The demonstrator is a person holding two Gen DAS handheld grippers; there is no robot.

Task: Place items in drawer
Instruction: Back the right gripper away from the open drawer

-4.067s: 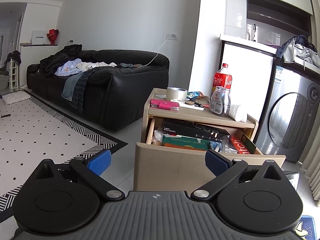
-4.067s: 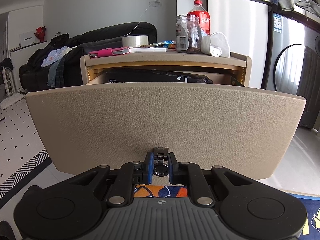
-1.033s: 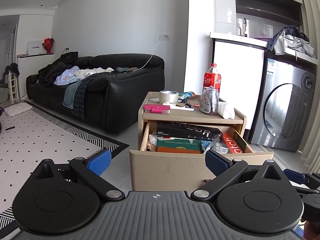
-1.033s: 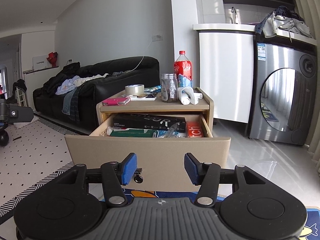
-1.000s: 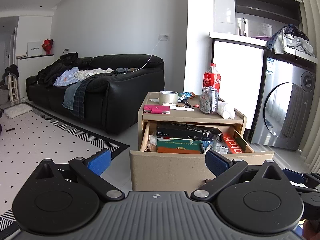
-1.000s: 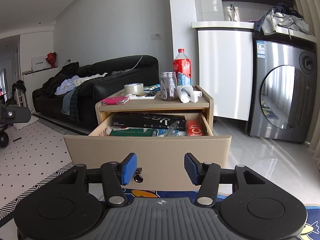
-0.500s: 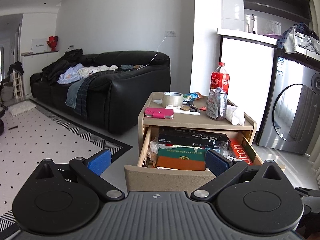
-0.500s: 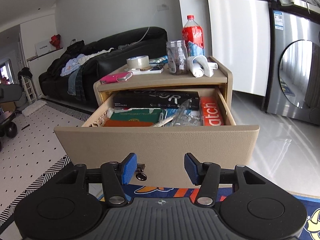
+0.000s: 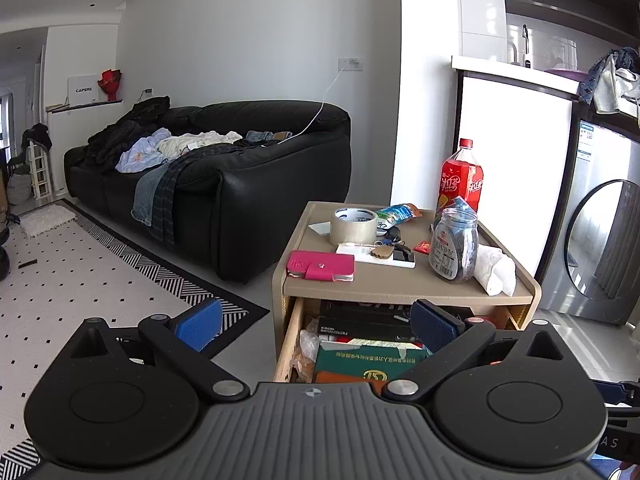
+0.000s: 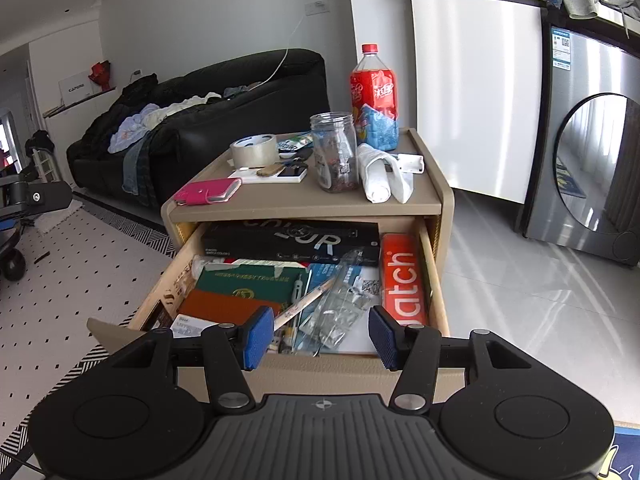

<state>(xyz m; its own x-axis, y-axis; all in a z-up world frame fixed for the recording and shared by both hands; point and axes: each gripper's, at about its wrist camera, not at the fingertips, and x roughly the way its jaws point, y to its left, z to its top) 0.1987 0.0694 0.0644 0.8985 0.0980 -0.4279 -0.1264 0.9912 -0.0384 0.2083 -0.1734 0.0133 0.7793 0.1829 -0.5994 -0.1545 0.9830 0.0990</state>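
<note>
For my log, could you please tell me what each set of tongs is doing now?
Left tongs: open, holding nothing.
Right tongs: open, holding nothing.

A beige side table (image 10: 424, 204) w/ raised rim is seen on pale tiled floor (image 10: 520, 280). On top are laid: tape roll (image 10: 254, 151), pink wallet (image 10: 208, 192) at front-left corner, white flat device (image 10: 276, 176) w/ keys on it, glass jar (image 10: 335, 152), red soda bottle (image 10: 374, 92) behind jar, rolled white cloth (image 10: 380, 176) on right, blue snack packet (image 9: 398, 214) near the back.
</note>
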